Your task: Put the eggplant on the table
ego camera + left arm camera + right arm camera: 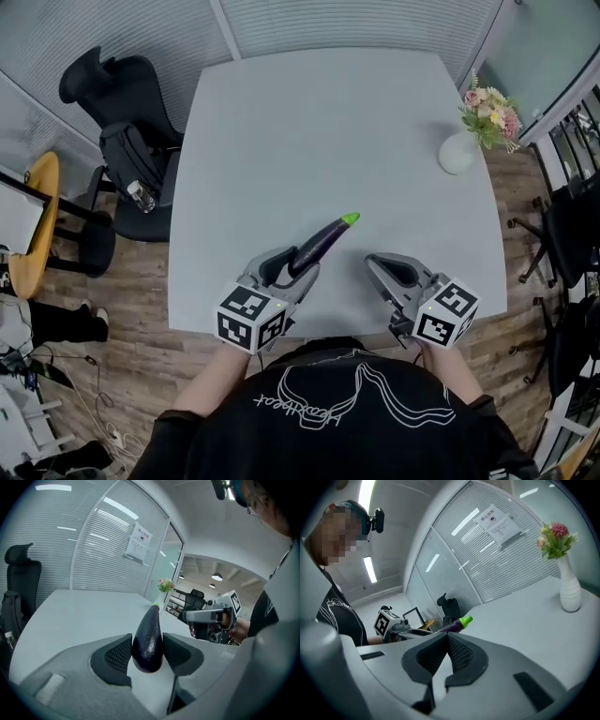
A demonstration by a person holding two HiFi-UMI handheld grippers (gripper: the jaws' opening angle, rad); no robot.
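Note:
A dark purple eggplant (323, 242) with a green stem end points away from me over the near part of the white table (309, 122). My left gripper (291, 269) is shut on its thick end. In the left gripper view the eggplant (148, 639) is pinched between both pads and slants up and away. My right gripper (377, 263) hovers a little to the right of it, near the table's front edge, jaws shut with nothing in them. The right gripper view shows its fingertips (448, 641) meeting, with the eggplant (457, 624) and the left gripper (396, 625) beyond.
A white vase of flowers (459, 150) stands at the table's right edge, well beyond the right gripper. A black office chair (127, 141) sits left of the table, and a yellow round side table (37, 220) is further left. More chairs (567, 225) stand on the right.

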